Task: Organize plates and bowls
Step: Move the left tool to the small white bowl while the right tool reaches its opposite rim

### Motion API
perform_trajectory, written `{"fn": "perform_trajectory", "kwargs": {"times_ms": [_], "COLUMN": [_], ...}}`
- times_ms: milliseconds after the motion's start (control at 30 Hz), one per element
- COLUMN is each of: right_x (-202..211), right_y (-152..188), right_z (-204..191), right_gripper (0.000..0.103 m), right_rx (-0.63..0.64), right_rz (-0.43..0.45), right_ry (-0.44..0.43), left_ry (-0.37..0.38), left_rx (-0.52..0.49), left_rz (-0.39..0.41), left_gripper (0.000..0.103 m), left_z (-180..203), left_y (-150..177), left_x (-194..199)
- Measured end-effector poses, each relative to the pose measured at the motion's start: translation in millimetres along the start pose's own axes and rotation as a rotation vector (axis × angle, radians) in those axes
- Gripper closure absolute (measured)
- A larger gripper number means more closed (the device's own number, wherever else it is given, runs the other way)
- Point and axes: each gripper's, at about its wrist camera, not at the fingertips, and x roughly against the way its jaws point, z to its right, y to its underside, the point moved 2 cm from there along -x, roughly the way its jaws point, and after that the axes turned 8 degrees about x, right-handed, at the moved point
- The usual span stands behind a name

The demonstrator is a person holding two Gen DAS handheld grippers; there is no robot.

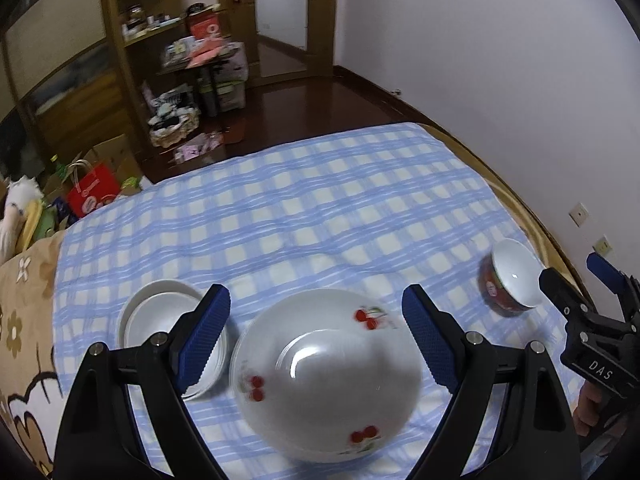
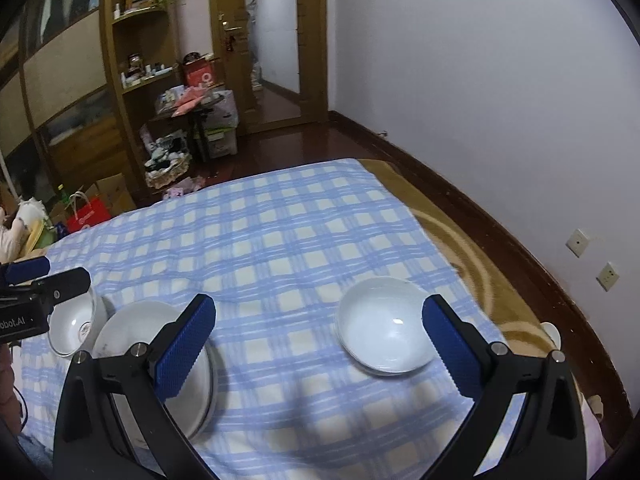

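My left gripper (image 1: 316, 320) is open above a stack of white plates with red cherry prints (image 1: 328, 376); its blue pads touch nothing. Left of it sits a stack of plain white dishes (image 1: 160, 312). On the right a bowl (image 1: 508, 276), red outside and white inside, lies tilted on the cloth. My right gripper (image 2: 320, 344) is open over bare checked cloth, with a white bowl (image 2: 384, 324) just inside its right finger and untouched. The cherry plates (image 2: 132, 332) are partly hidden behind its left finger. Another white bowl (image 2: 76, 328) lies under the left gripper (image 2: 48, 274).
The dishes rest on a blue and cream checked cloth (image 1: 320, 208) spread over a bed. A brown blanket edge (image 2: 460, 232) and a white wall run along the right. Shelves, boxes and a red bag (image 1: 92, 192) crowd the floor beyond the far left corner.
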Motion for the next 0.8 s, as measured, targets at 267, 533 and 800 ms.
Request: {"fn": "perform_trajectory", "kwargs": {"times_ms": [267,533,800], "right_x": [-5.3,-14.4,-34.6], "right_y": [2.5,10.6,18.3], "right_z": [46.1,83.0,107.1], "right_gripper": [0.000,0.000,0.000], "right_rx": [-0.086,-0.124,-0.180], "right_rz": [0.004,-0.014,-0.045], "right_ry": [0.056,0.077,0.055], "left_ry": [0.081,0.143,0.172], "left_rx": [-0.072,-0.094,-0.137], "left_rz": [0.038,0.006,-0.044], "left_gripper": [0.016,0.016,0.016], "left_z": [50.9,100.1,138.9], "left_y": [-0.5,-10.9,-13.0], "left_x": [-14.2,-39.6,-69.5]}}
